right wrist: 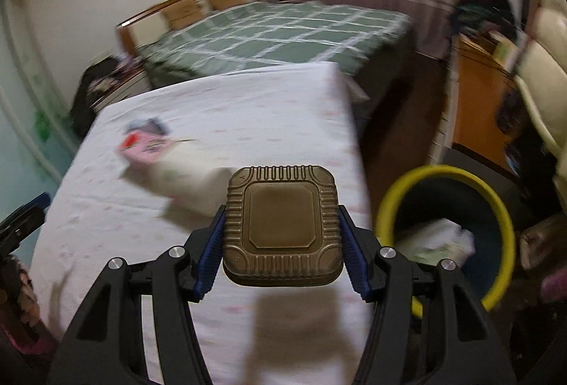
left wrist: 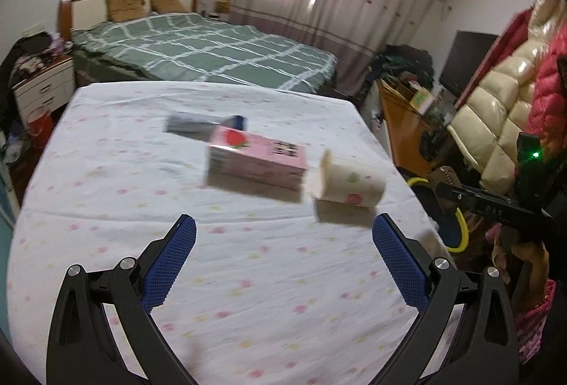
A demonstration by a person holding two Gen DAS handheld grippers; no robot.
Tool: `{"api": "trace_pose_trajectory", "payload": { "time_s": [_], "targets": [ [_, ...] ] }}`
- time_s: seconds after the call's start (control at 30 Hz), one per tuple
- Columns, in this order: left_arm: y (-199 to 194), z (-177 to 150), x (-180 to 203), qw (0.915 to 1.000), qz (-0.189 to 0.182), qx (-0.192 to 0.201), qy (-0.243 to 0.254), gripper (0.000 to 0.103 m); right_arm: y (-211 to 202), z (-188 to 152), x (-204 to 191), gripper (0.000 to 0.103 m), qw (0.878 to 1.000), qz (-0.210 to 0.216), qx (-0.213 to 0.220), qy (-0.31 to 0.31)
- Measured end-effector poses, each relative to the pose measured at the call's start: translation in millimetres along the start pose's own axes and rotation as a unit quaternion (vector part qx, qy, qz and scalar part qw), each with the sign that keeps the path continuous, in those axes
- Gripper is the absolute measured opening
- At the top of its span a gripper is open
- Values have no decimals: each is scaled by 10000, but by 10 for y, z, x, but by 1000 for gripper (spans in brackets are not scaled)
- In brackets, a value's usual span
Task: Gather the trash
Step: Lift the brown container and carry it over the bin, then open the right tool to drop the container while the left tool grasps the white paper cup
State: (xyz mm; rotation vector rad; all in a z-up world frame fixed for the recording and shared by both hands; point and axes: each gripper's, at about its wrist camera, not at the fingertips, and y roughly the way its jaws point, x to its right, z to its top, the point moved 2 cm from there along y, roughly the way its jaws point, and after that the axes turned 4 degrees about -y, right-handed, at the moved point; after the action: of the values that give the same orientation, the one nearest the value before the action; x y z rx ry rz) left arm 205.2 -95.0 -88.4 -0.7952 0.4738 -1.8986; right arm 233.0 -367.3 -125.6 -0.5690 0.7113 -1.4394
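My right gripper (right wrist: 281,225) is shut on a brown ribbed plastic tray (right wrist: 281,225), held above the table's right edge, with the blue pads pressing its two sides. Below and to the right stands a dark bin with a yellow rim (right wrist: 443,229) holding white paper. My left gripper (left wrist: 283,261) hangs open over the flowered tablecloth (left wrist: 212,278), nothing between its fingers. Ahead of it lie a pink carton (left wrist: 257,161), a white paper cup (left wrist: 349,184) on its side, and a dark blue packet (left wrist: 202,124). The right gripper with the brown tray (left wrist: 446,177) shows at the right in the left wrist view.
A bed with a green checked cover (left wrist: 212,51) stands behind the table. A wooden desk (left wrist: 404,133) and hanging padded jackets (left wrist: 514,90) crowd the right side. A white nightstand (left wrist: 42,87) and a red bucket (left wrist: 39,126) are at the left.
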Motion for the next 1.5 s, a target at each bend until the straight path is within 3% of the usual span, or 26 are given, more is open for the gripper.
{"api": "trace_pose_trajectory", "payload": {
  "time_s": [0.3, 0.6, 0.67, 0.73, 1.5],
  "targets": [
    [377, 69, 531, 9984, -322, -251, 384, 98, 210, -262, 1057, 57, 9923, -901, -226, 821],
    [571, 142, 682, 9973, -382, -400, 483, 98, 434, -473, 1670, 59, 9821, -1288, -507, 1275],
    [609, 150, 712, 9971, -364, -419, 525, 98, 437, -509, 1726, 66, 9808, -1308, -493, 1360],
    [637, 157, 727, 9969, -339, -441, 563, 98, 410, -531, 1774, 68, 9806, -1289, -439, 1408],
    [1334, 251, 933, 9895, -147, -927, 1100, 98, 337, -568, 1606, 69, 9848, -1084, -350, 1315]
  ]
}}
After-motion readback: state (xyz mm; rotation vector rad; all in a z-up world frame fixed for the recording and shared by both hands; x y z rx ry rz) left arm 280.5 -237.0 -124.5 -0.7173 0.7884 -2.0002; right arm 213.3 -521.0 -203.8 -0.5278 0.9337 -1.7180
